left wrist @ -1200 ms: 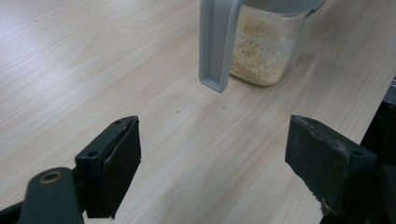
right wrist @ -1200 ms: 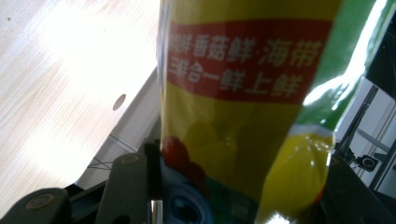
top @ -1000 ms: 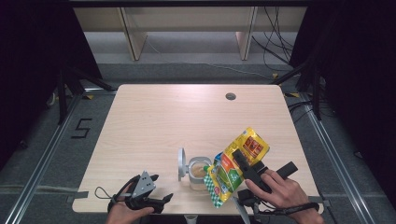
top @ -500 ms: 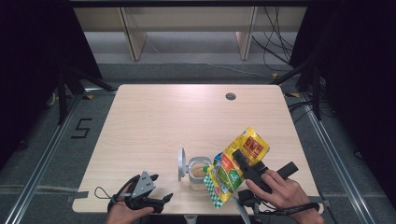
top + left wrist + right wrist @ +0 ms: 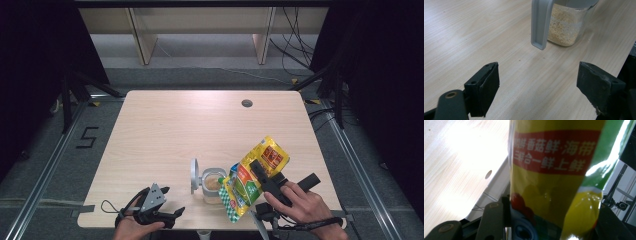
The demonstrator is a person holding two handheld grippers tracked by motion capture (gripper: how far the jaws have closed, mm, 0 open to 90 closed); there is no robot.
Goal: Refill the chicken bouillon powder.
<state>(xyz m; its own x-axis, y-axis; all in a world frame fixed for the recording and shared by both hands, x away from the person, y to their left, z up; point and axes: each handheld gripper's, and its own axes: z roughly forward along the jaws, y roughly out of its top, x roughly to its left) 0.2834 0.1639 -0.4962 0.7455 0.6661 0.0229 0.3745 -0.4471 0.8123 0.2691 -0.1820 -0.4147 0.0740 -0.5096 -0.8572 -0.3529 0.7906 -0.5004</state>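
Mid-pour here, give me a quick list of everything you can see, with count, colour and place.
Bag: one, yellow, green and red, tilted over the jar, clamped in the right gripper.
Jar: one, clear with grey lid flipped open, pale granules inside, near front edge of table.
Table: one, light wood, round hole at far right.
Left gripper: one, black, jaws open, at front left.
Right gripper: one, black, shut on the bag.
Hands: two, at bottom edge.
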